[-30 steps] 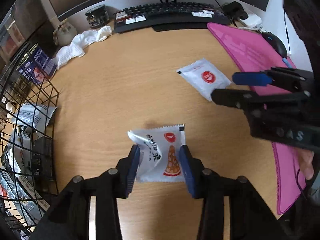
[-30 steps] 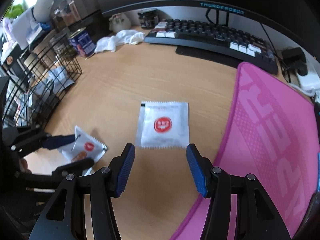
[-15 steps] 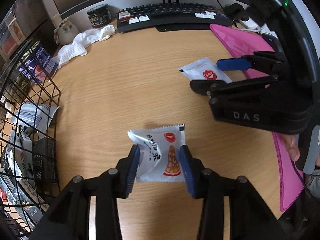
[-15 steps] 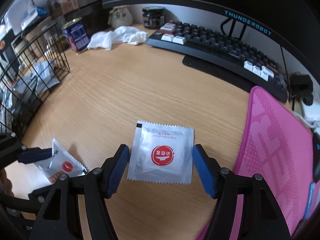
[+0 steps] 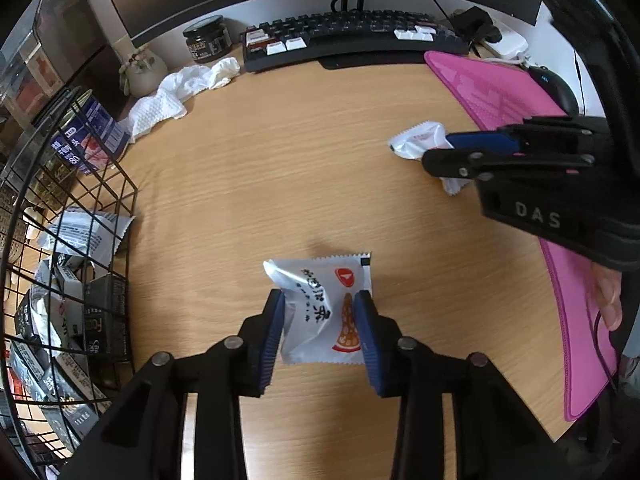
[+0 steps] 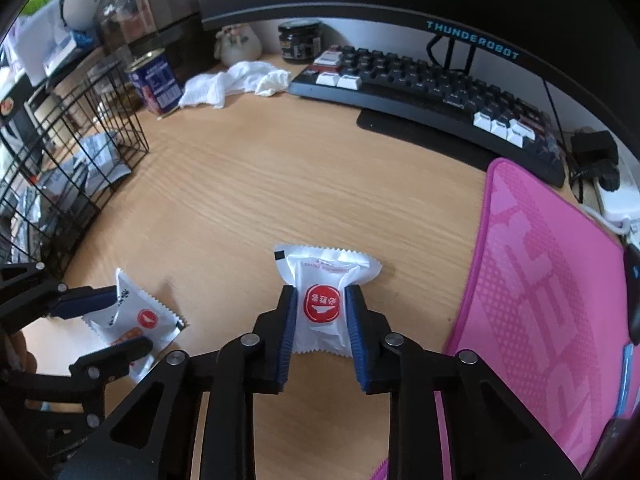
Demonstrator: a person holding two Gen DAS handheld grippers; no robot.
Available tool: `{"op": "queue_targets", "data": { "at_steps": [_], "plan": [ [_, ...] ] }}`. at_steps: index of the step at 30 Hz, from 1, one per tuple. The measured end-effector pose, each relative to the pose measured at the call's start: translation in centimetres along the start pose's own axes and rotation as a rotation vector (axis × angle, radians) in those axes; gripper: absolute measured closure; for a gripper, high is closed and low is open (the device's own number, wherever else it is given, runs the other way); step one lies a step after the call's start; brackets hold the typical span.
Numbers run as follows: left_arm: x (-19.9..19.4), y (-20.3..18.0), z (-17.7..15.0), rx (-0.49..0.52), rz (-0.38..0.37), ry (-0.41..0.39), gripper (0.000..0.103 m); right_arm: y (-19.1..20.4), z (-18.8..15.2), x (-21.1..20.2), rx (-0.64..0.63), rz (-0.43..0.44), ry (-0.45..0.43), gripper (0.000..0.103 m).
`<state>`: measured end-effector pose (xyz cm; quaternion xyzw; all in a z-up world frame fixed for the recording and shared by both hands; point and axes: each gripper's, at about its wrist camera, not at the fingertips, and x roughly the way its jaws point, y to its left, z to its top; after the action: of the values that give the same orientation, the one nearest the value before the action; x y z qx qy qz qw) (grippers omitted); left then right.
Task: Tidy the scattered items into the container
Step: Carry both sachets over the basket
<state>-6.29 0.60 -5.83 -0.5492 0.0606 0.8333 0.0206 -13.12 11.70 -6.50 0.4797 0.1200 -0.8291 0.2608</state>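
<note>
**Both hand-held grippers closing on sachets**

The left hand-held gripper (image 5: 320,316) has a white sachet with an orange print (image 5: 324,312) between its blue pads, and its jaws are closing; the pads press the sachet's sides so that the wrapper buckles. The sachet lies on the counter (image 5: 280,184), its far end sticking out past the fingertips.

The right hand-held gripper (image 6: 321,312) is closing too, on a second white sachet with a red round mark (image 6: 324,304). Its pads squeeze the packet, which is bunched and narrowed between them, with its serrated far edge fanned out beyond the tips. This sachet also rests on the counter, just beside the edge of a pink mat (image 6: 552,280).

In the left wrist view, the right hand-held gripper comes in from the right side, and part of a hand (image 5: 610,296) shows behind it over the mat.

A black wire basket (image 5: 80,240) stands at the left edge of the counter, well apart from both sachets, and already holds several packets and small boxes. A blue tin (image 6: 154,84) stands just behind it. Further back lie a crumpled white cloth (image 6: 236,84), a dark jar (image 6: 300,40) and a keyboard (image 6: 432,88) under a monitor.
</note>
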Motion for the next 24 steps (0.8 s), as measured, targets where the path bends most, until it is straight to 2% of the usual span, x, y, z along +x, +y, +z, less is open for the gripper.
{"op": "queue_targets", "data": {
  "at_steps": [4, 12, 24],
  "plan": [
    [-0.7, 0.0, -0.1, 0.005, 0.006, -0.010, 0.068, 0.1, -0.2, -1.1, 0.002, 0.012, -0.014, 0.084],
    [-2.3, 0.5, -0.1, -0.002, 0.012, -0.038, 0.074, 0.7, -0.1, -4.0, -0.006, 0.017, -0.066, 0.085],
    [-0.5, 0.1, -0.1, 0.011, 0.017, -0.007, 0.068, 1.0, -1.4, -4.0, 0.005, 0.060, -0.052, 0.085]
  ]
}}
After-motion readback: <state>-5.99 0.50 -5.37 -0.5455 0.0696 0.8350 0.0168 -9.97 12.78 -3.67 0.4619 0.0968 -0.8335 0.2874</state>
